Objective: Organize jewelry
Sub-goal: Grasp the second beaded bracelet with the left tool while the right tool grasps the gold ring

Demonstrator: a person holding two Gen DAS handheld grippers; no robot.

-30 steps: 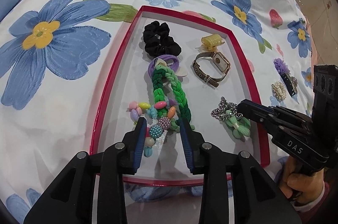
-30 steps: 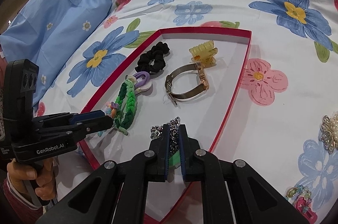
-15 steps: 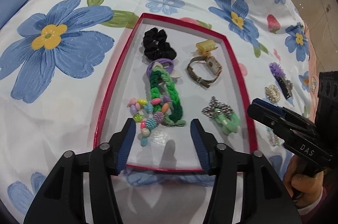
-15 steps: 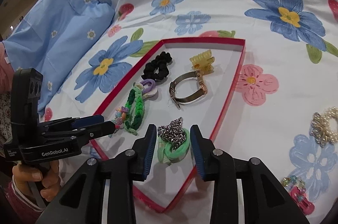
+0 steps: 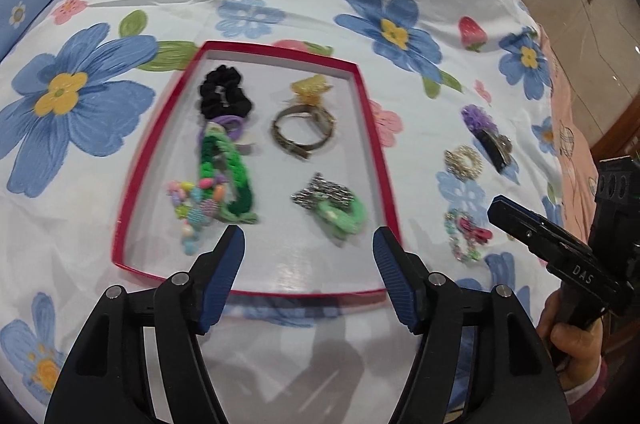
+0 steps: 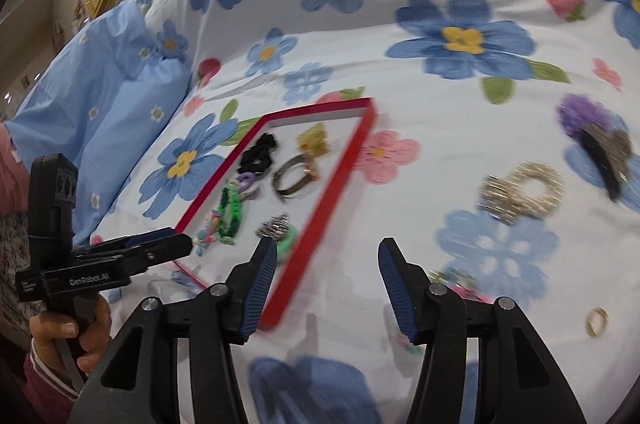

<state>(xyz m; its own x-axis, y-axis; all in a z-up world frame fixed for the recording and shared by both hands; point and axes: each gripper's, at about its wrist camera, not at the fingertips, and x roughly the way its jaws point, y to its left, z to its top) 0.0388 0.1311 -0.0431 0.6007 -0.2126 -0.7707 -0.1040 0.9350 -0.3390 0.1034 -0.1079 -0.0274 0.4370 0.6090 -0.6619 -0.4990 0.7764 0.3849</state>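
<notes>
A red-rimmed tray (image 5: pixel 376 160) (image 6: pixel 340 176) on the flowered bedspread holds a black scrunchie (image 5: pixel 224 96), a yellow claw clip (image 5: pixel 310 90), a metal bracelet (image 5: pixel 302 132), a green braided band (image 5: pixel 230 180), a bead bracelet (image 5: pixel 194 204) and a silver chain with a green link piece (image 5: pixel 332 204) (image 6: pixel 280 230). My left gripper (image 5: pixel 308 256) is open and empty above the tray's near edge. My right gripper (image 6: pixel 326 264) is open and empty over the tray's right rim; it also shows at the right of the left wrist view (image 5: pixel 532 224).
Loose on the bedspread right of the tray lie a pearl hair tie (image 5: pixel 462 162) (image 6: pixel 520 192), a purple and black hair clip (image 5: pixel 486 130) (image 6: pixel 596 140), a colourful bead piece (image 5: pixel 466 234) and a gold ring (image 6: pixel 596 320). A blue pillow (image 6: pixel 100 96) lies at the left.
Both grippers opened wider and pulled back from the tray. The right gripper let go of the chain piece, which lies in the tray, and swung right toward the loose pieces.
</notes>
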